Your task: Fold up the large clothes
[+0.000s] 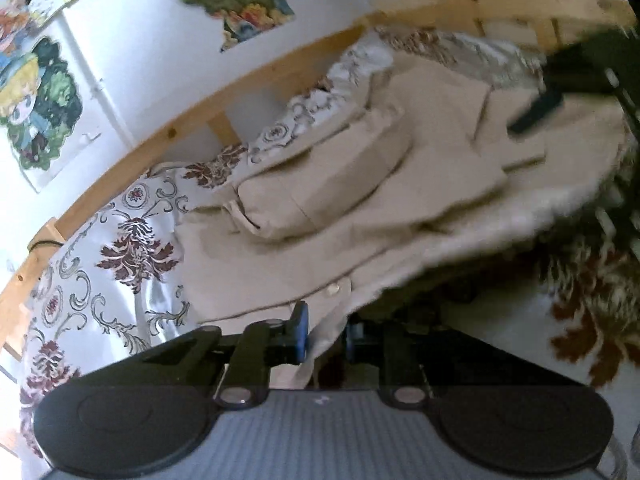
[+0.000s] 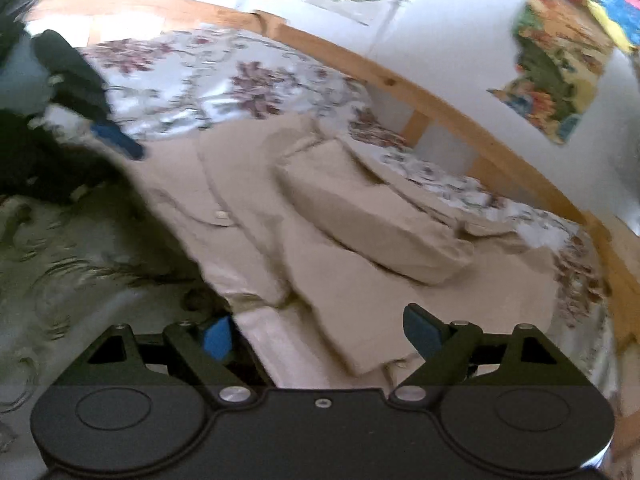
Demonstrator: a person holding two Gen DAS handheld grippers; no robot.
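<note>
Gripping, left wrist view: the left gripper had its blue pads nearly together, pinching the near hem of the beige button-front cotton garment.
Garment place: it lay spread on the floral white-and-maroon bedspread, a sleeve folded back across its middle; a pale button sat just beyond the pads.
Other gripper: the right gripper hung blurred at the far right above the cloth.
Surroundings: a pine bed rail ran behind, cartoon posters on the white wall.
Reaching, right wrist view: the right gripper stood wide apart, empty, its fingers straddling the garment's near edge without pressing it.
Step in hand, judged: both corners of the hem wanted holding before the lift; the right should close on a single layer level with the left, so the fold runs straight.
Obstruction: the folded sleeve bulged in the fold's path and might slide; the left gripper's blue finger showed at far left.
</note>
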